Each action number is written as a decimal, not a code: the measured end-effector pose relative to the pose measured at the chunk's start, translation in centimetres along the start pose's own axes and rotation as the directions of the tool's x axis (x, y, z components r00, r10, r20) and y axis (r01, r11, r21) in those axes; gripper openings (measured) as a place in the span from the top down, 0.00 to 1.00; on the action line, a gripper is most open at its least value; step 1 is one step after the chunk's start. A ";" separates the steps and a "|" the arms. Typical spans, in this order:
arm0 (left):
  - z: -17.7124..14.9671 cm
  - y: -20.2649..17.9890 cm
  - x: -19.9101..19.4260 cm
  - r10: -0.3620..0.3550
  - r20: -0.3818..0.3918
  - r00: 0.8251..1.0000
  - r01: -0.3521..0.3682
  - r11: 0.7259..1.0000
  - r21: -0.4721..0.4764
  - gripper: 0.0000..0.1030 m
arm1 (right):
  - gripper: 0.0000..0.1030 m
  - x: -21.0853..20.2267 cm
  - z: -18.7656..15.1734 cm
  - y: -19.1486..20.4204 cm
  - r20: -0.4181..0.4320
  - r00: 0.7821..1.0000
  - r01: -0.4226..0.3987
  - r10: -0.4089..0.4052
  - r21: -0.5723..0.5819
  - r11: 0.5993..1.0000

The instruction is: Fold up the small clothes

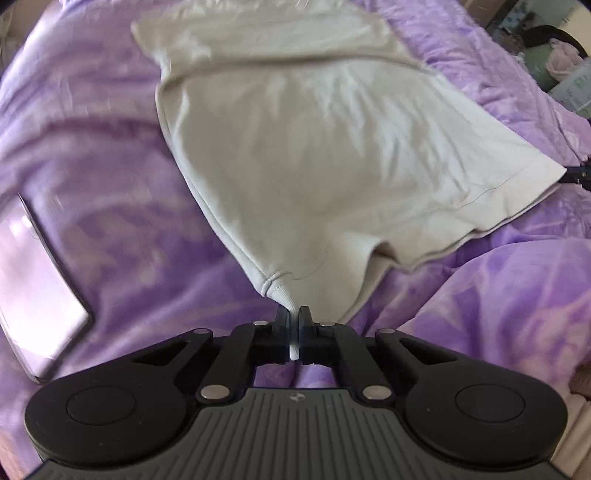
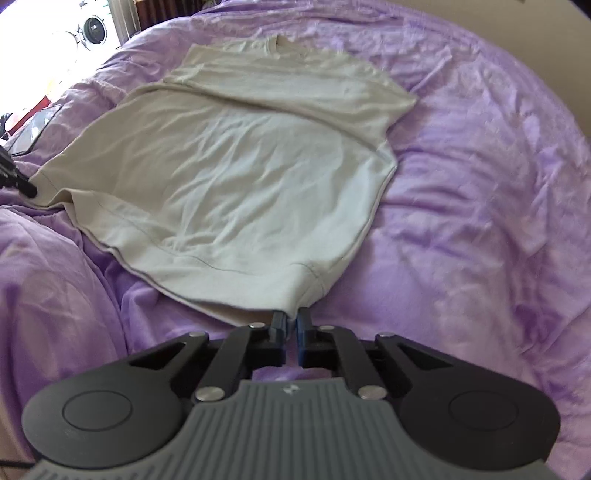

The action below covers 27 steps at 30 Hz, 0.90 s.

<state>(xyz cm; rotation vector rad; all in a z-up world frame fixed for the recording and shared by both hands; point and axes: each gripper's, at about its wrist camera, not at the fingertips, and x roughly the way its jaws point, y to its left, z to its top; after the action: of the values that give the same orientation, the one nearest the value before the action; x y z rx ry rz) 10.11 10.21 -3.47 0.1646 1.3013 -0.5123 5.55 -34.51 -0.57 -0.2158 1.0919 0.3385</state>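
Rumpled lilac plush bedspread (image 2: 480, 184) filling both views, bunched into a soft mound at the near edge. Spread across it, a cream short-sleeved cotton T-shirt (image 2: 236, 173), neckline at the far end, upper part folded across itself with a crease running side to side, lower hem toward the cameras.

Left gripper (image 1: 294, 314): black fingers pressed together on one bottom corner of the T-shirt (image 1: 314, 147), a sliver of pale cloth showing down between them; corner lifted into a peak, fabric pulled taut from it in slanting wrinkles. Seen also at the left edge of the right wrist view (image 2: 18, 181), dark tips touching the shirt's far hem corner.

Right gripper (image 2: 291, 317): fingers nearly closed at the other bottom corner, hem edge meeting the tips; cloth reaching in between them, though only a narrow gap visible behind. Faintly visible at the right edge of the left wrist view (image 1: 576, 173), touching the hem corner there.

Hem between the two corners sagging slightly, a fold of the under layer showing beneath it.

Left of the shirt, flat on the bedspread (image 1: 129, 240), a glossy dark rectangular phone-like slab (image 1: 33, 291) reflecting light. Beyond the bed, a white front-loading washing machine (image 2: 92, 29) in bright glare.
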 end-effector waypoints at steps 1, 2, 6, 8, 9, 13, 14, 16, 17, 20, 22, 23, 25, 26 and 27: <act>0.1 0.0 -0.8 0.004 0.003 1.000 -0.004 1.000 0.001 0.97 | 1.00 -0.8 0.2 -0.2 0.010 1.000 0.002 -0.002 0.000 1.000; 0.1 0.1 -1.3 0.011 0.003 1.000 -0.011 1.000 0.007 0.97 | 1.00 -1.3 0.4 -0.5 0.009 1.000 0.005 -0.005 0.007 1.000; -0.3 0.5 -1.2 0.054 -0.054 0.997 -0.053 0.998 0.018 0.97 | 1.00 -0.9 -0.4 -2.0 -0.059 0.998 0.026 -0.024 0.026 0.999; -0.8 0.9 0.1 0.040 -0.087 0.995 -0.040 0.999 0.005 0.97 | 1.00 0.6 -1.3 -2.4 -0.103 0.995 0.016 -0.012 0.037 0.999; -1.0 0.7 1.1 0.049 -0.109 0.993 -0.047 0.999 0.017 0.97 | 1.00 1.5 -1.7 -2.5 -0.124 0.992 0.015 -0.010 0.038 0.999; -1.4 -0.5 3.1 0.114 -0.148 0.982 -0.099 0.989 0.106 0.97 | 1.00 2.8 -2.5 -1.9 -0.159 0.987 0.011 -0.012 -0.012 1.000; -1.3 -1.0 2.9 0.125 -0.154 0.980 -0.103 0.984 0.144 0.96 | 1.00 2.6 -2.4 -1.8 -0.162 0.987 0.010 -0.011 -0.011 1.000; -1.0 -1.9 2.3 0.155 -0.160 0.975 -0.118 0.969 0.217 0.90 | 1.00 2.0 -2.3 -1.2 -0.174 0.984 0.025 -0.035 -0.060 0.998; -1.0 -2.3 2.0 0.172 -0.160 0.972 -0.129 0.960 0.248 0.86 | 1.00 1.7 -2.2 -0.8 -0.178 0.982 0.041 -0.057 -0.092 0.995; -1.1 -4.0 0.9 0.230 -0.124 0.965 -0.173 0.917 0.359 0.73 | 0.94 0.2 -1.9 0.3 -0.146 0.987 0.043 -0.068 -0.167 0.985; -1.4 -5.6 0.3 0.256 -0.076 0.964 -0.199 0.877 0.437 0.63 | 0.78 -0.7 -1.5 1.2 -0.114 0.991 0.038 -0.064 -0.213 0.976; -1.4 -6.6 0.1 0.262 -0.051 0.964 -0.208 0.857 0.472 0.57 | 0.75 -0.9 -1.2 1.7 -0.099 0.993 0.039 -0.064 -0.241 0.970; -1.5 -7.8 -0.4 0.258 -0.004 0.966 -0.215 0.814 0.540 0.48 | 0.73 -1.0 -0.9 2.8 -0.077 0.996 0.027 -0.053 -0.308 0.951; -1.6 -8.3 -0.4 0.256 0.012 0.967 -0.217 0.793 0.569 0.43 | 0.71 -0.9 -0.7 3.4 -0.071 0.996 0.024 -0.051 -0.339 0.940; -1.6 -8.5 -0.3 0.253 0.018 0.967 -0.214 0.776 0.593 0.40 | 0.69 -0.7 -0.6 3.9 -0.064 0.997 0.023 -0.050 -0.369 0.929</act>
<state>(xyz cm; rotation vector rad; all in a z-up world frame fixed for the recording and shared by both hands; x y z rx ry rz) 4.81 3.50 -2.21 0.8665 1.1226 -0.6906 3.28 -31.22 -0.27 -0.5860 1.0882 0.5049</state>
